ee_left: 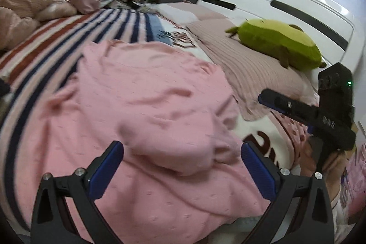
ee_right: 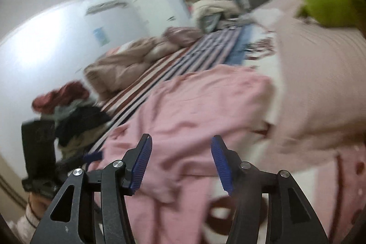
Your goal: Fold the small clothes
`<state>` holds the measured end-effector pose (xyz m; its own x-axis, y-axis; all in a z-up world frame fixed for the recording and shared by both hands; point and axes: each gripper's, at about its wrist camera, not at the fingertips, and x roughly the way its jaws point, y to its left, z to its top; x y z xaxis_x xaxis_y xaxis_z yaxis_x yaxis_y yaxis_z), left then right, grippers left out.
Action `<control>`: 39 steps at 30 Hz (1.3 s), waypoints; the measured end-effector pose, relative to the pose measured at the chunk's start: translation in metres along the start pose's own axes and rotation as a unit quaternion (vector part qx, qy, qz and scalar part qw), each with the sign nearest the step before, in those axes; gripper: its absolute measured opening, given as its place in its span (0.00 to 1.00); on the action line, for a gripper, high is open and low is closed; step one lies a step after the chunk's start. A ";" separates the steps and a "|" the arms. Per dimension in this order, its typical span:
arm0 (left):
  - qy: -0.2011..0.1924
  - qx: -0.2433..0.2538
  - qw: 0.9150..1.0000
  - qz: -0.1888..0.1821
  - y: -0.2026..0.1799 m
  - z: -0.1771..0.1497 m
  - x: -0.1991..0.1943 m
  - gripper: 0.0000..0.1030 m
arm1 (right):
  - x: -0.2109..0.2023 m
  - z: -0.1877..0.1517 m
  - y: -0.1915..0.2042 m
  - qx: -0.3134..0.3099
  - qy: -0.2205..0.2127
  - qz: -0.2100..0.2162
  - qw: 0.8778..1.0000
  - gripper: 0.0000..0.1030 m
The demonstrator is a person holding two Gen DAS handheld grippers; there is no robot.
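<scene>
A bed (ee_left: 68, 42) with a striped cover fills both views, and across its near half lies the pink garment (ee_left: 141, 106) – a dotted knit top, spread but rumpled, with one part doubled over onto its middle. That reads as a first fold made, or only begun; the rest looks unfolded and unsmoothed. A green plush toy (ee_left: 281, 42) rests on a ribbed pillow (ee_left: 251, 65) just beside the top. A heap of other clothes (ee_right: 68, 111) waits at the bed's edge, so most of the job seems left. The left gripper (ee_left: 183, 166) hangs over the pink top, jaws wide, nothing between them. The right gripper (ee_right: 181, 161) – jaws partly apart – grips nothing. Brown lettering on the bedding is too blurred to read.
</scene>
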<state>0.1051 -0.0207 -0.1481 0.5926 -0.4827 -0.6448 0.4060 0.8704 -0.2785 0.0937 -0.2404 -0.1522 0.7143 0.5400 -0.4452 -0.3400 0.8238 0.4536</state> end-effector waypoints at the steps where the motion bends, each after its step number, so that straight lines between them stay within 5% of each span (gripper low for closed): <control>1: 0.002 0.003 1.000 0.002 -0.003 -0.001 0.005 0.96 | -0.004 -0.001 -0.011 0.015 -0.004 -0.005 1.000 0.50; 6: 0.009 0.024 0.999 0.045 -0.015 -0.008 0.020 0.74 | -0.019 -0.004 -0.052 0.059 -0.017 -0.016 0.998 0.50; 11: 0.002 0.025 0.997 0.078 -0.006 -0.011 0.015 0.29 | -0.021 -0.002 -0.061 0.078 -0.019 -0.025 0.996 0.50; 14: -0.018 -0.001 0.996 0.092 0.012 -0.012 0.000 0.14 | -0.020 -0.002 -0.057 0.078 -0.021 -0.023 0.996 0.50; 18: -0.043 -0.070 0.990 0.114 0.043 -0.022 -0.025 0.17 | -0.012 -0.003 -0.053 0.073 -0.012 -0.026 0.997 0.50; 20: -0.034 -0.091 0.986 0.134 0.059 -0.033 -0.032 0.35 | -0.006 -0.004 -0.052 0.071 -0.005 -0.027 0.997 0.50; 23: -0.023 -0.100 0.984 0.148 0.071 -0.049 -0.046 0.46 | 0.000 -0.004 -0.048 0.067 0.004 -0.026 0.997 0.50; 26: -0.046 -0.084 0.987 0.126 0.063 -0.046 -0.063 0.52 | 0.004 -0.003 -0.044 0.066 0.006 -0.023 0.998 0.50; 30: -0.068 -0.018 0.996 0.047 0.018 -0.022 -0.067 0.67 | 0.009 -0.001 -0.041 0.069 0.005 -0.020 0.997 0.50; 34: -0.030 0.038 0.999 -0.012 -0.027 -0.016 -0.033 0.76 | 0.008 -0.002 -0.042 0.070 0.006 -0.017 0.997 0.50; 39: 0.014 0.082 0.992 0.098 -0.041 -0.024 0.028 0.71 | 0.002 -0.007 -0.052 0.076 0.007 -0.021 0.997 0.50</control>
<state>0.0888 -0.0677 -0.1717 0.6534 -0.3011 -0.6946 0.3942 0.9186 -0.0274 0.1084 -0.2806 -0.1820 0.7167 0.5088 -0.4769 -0.2124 0.8107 0.5456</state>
